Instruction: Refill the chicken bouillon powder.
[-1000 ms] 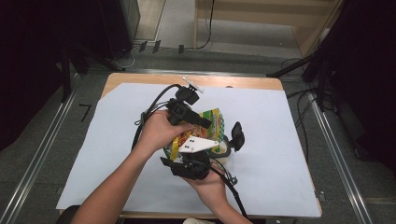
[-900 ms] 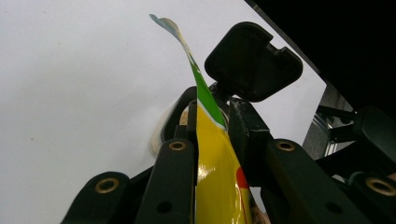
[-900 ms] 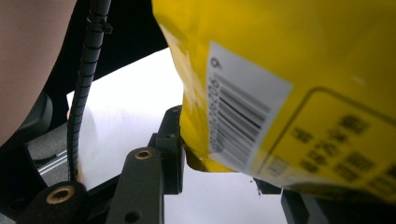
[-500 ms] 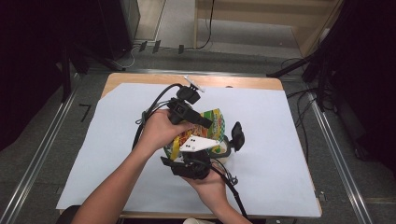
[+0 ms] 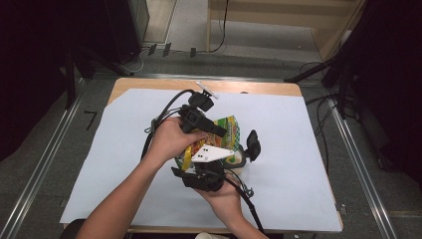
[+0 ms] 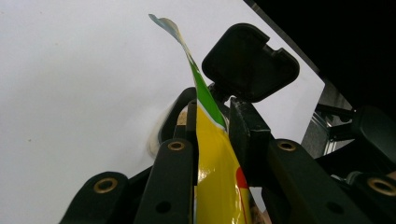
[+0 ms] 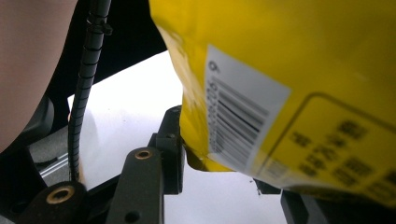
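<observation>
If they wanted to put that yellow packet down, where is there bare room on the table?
The white paper sheet is bare on the left, between the forearm and the sheet's left edge, and on the right past the black gripper pad. The far strip is also free. The middle is crowded: both hands and grippers meet around the yellow and green snack packet.

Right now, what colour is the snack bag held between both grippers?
The snack bag is mainly yellow, with a green top edge; the yellow shows best in the right gripper view.

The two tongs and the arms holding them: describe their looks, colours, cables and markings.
Both tongs, left and right, are black, with brass-coloured rivets on the jaw links. A white three-cornered plate with dark dots tops the right one. Black cables trail from each. The forearms are bare, no sleeves.
</observation>
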{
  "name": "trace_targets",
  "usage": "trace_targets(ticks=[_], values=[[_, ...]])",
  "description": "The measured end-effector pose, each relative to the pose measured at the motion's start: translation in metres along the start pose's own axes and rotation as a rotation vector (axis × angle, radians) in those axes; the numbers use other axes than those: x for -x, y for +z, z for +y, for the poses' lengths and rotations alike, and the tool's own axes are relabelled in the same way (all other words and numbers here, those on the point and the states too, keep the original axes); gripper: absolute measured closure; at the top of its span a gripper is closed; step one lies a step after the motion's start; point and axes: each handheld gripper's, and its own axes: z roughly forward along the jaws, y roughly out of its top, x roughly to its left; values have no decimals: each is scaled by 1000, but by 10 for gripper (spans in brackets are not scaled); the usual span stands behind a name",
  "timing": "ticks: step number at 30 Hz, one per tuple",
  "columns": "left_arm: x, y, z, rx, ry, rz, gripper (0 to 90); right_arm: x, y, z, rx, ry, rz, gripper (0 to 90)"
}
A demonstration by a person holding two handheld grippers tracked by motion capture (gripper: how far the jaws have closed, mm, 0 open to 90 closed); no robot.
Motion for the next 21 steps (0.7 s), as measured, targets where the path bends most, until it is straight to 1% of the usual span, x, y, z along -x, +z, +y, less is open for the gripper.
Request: trace_targets(ticks=[2, 3, 4, 6, 21], values=[[1, 0, 0, -1, 6, 14, 784, 0, 0, 0, 4, -4, 0, 626], [1, 1, 0, -8, 6, 19, 784, 1, 1, 0, 3, 2, 5, 627], [0, 2, 0, -7, -2, 12, 785, 1, 1, -1, 2, 5, 9, 627], [0, 2, 0, -5, -4, 9, 785, 2, 2, -1, -1, 1, 3, 628], [-1, 2, 0, -7, -2, 6, 787, 1, 1, -1, -2, 1, 1, 628]])
